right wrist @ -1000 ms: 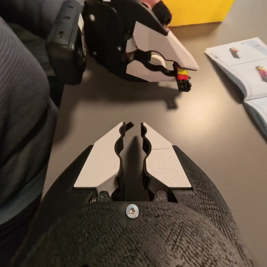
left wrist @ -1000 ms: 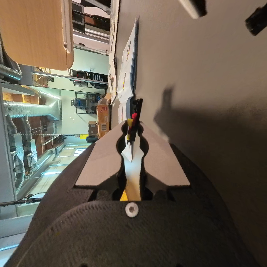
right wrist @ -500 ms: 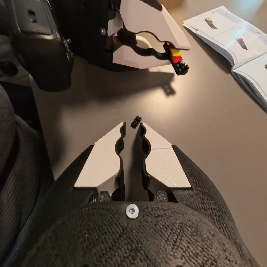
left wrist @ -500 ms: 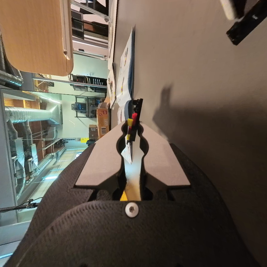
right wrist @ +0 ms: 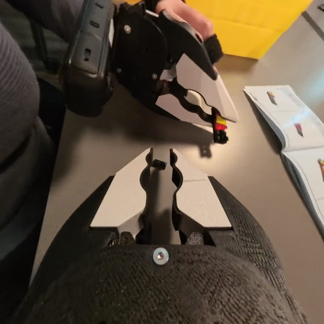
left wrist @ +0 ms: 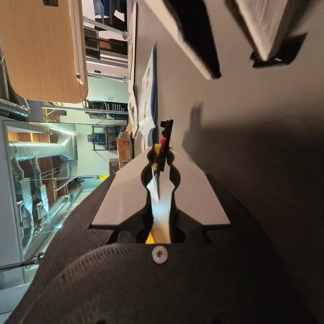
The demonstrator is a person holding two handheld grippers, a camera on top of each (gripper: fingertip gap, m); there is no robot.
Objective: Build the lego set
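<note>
My left gripper point(left wrist: 160, 151) is shut on a small Lego assembly point(left wrist: 164, 140), a black plate with red and yellow pieces, and holds it on edge above the table. The right wrist view shows it too point(right wrist: 220, 129), sticking out of the left gripper's point(right wrist: 222, 121) tips. My right gripper point(right wrist: 161, 149) is open and low over the table. A small loose black Lego piece point(right wrist: 159, 164) lies on the table between its fingers, close to the left finger point(right wrist: 122, 189). The right gripper's fingers point(left wrist: 196, 43) also show blurred at the top of the left wrist view.
An open instruction booklet point(right wrist: 289, 126) lies on the dark table point(right wrist: 254, 184) to the right; it also shows in the left wrist view point(left wrist: 148, 98). A yellow box point(right wrist: 245, 26) stands at the back. A person's sleeve point(right wrist: 17, 108) fills the left side. One gripper's finger ends stand about 11 centimeters off the other's.
My right gripper has moved forward, so the small black piece now lies between its fingers instead of at their tips. The left gripper still holds the assembly.
</note>
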